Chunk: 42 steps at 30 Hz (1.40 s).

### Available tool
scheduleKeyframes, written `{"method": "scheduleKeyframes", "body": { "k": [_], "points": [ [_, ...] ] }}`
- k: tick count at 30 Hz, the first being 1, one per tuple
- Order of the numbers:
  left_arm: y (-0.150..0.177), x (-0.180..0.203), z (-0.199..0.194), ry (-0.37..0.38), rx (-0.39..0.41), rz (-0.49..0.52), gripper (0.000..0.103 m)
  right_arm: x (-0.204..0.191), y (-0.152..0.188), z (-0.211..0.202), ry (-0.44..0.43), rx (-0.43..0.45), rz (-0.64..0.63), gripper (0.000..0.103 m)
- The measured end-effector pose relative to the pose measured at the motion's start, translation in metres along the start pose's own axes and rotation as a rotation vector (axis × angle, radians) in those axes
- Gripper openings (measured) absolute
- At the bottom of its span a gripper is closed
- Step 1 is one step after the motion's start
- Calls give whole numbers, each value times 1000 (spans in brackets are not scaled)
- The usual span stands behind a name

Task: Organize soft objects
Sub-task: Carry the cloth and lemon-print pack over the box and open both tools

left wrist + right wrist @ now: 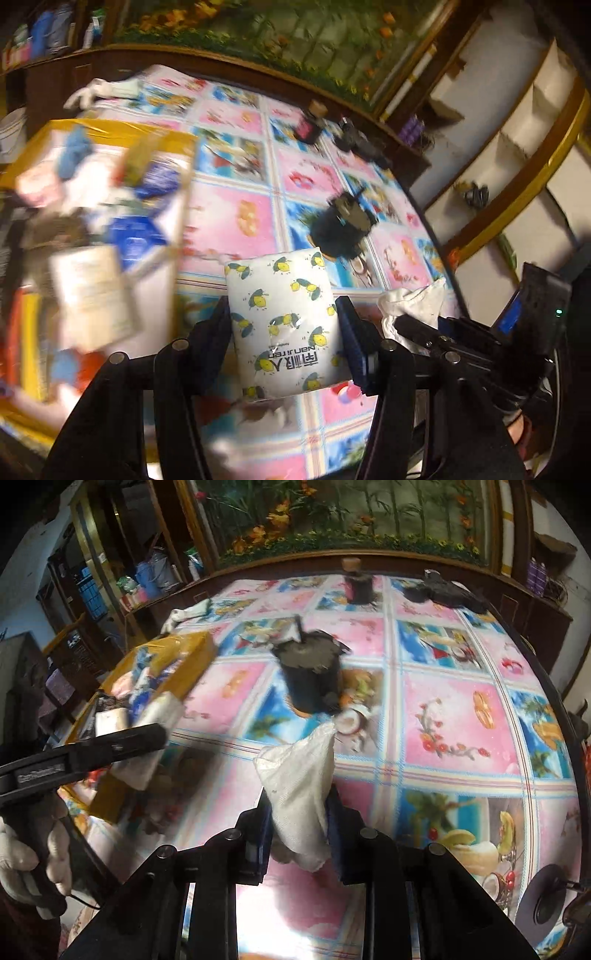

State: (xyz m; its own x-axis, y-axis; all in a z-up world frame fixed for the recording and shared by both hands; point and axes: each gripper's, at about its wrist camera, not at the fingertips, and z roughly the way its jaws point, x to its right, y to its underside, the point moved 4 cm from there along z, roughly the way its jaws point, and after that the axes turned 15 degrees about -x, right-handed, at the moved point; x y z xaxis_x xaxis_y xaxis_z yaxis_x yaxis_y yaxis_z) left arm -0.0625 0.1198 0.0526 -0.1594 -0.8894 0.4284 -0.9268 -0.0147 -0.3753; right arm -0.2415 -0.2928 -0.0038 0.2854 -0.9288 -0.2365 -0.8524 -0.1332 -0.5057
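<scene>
Left tool: we grip the lemon-print pack between both pads.
Right tool: we pinch the white cloth tightly.
Worktop: cardboard box at left.

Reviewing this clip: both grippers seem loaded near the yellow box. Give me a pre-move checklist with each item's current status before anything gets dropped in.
1. Left gripper closed on the lemon-print packet: ok, a pad presses each side.
2. Right gripper shut on the white cloth: ok, the cloth is pinched and bunched between the fingers.
3. Packet lifted off the tablecloth: cannot tell, the view looks along it.
4. Yellow box open and reachable: ok, its top is open, with items already inside.
5. Room left in the box: cannot tell, its contents are blurred.
6. Black pot clear of both loads: ok, it stands apart, further up the table.
</scene>
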Motion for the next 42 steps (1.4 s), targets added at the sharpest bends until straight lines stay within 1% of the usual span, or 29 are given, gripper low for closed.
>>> {"method": "scheduleKeyframes", "body": {
  "k": [2, 4, 7, 9, 11, 13, 15, 16, 17, 20, 22, 23, 25, 27, 30, 32, 35, 37, 39, 41, 42],
  "points": [
    [5, -24, -27, -31, 53, -49, 54, -16, -6, -5, -25, 6, -31, 25],
    [11, -47, -46, -78, 93, -93, 54, -34, -14, -7, -54, 6, -66, 25],
    [15, -82, -62, -149, 138, -167, 54, -65, -27, -5, -89, 2, -120, 25],
    [16, -103, -61, -183, 145, -211, 54, -85, -39, -3, -115, 1, -151, 25],
    [16, -116, -55, -193, 138, -240, 54, -106, -52, -1, -130, 2, -184, 25],
    [16, -128, -48, -237, 134, -253, 54, -124, -64, 4, -128, -3, -215, 25],
    [13, -137, -38, -291, 103, -248, 54, -141, -75, 10, -126, -16, -241, 25],
    [13, -141, -31, -290, 83, -247, 55, -150, -81, 14, -130, -23, -249, 25],
    [13, -145, -26, -267, 70, -254, 56, -159, -89, 19, -135, -34, -259, 25],
    [19, -151, -29, -188, 86, -271, 58, -184, -112, 37, -118, -62, -285, 25],
    [23, -152, -41, -119, 124, -283, 64, -201, -125, 52, -100, -94, -308, 25],
    [26, -153, -50, -101, 149, -285, 65, -207, -130, 60, -97, -111, -315, 25],
    [30, -155, -66, -88, 204, -290, 71, -220, -140, 75, -96, -140, -327, 25],
    [32, -159, -80, -66, 249, -299, 71, -234, -151, 88, -98, -160, -334, 25],
    [34, -165, -92, -51, 283, -310, 72, -257, -167, 110, -122, -199, -339, 25],
    [36, -169, -96, -42, 299, -316, 72, -268, -178, 128, -152, -250, -331, 25],
    [37, -174, -97, -49, 306, -326, 72, -281, -191, 149, -190, -301, -311, 25],
    [39, -175, -97, -55, 300, -330, 72, -288, -198, 161, -204, -317, -300, 26],
    [42, -176, -97, -53, 292, -336, 72, -296, -204, 174, -164, -319, -325, 30],
    [43, -175, -96, -61, 280, -336, 76, -302, -206, 182, -133, -309, -331, 41],
    [43, -174, -96, -70, 277, -334, 77, -304, -206, 179, -128, -297, -331, 44]
  ]
}}
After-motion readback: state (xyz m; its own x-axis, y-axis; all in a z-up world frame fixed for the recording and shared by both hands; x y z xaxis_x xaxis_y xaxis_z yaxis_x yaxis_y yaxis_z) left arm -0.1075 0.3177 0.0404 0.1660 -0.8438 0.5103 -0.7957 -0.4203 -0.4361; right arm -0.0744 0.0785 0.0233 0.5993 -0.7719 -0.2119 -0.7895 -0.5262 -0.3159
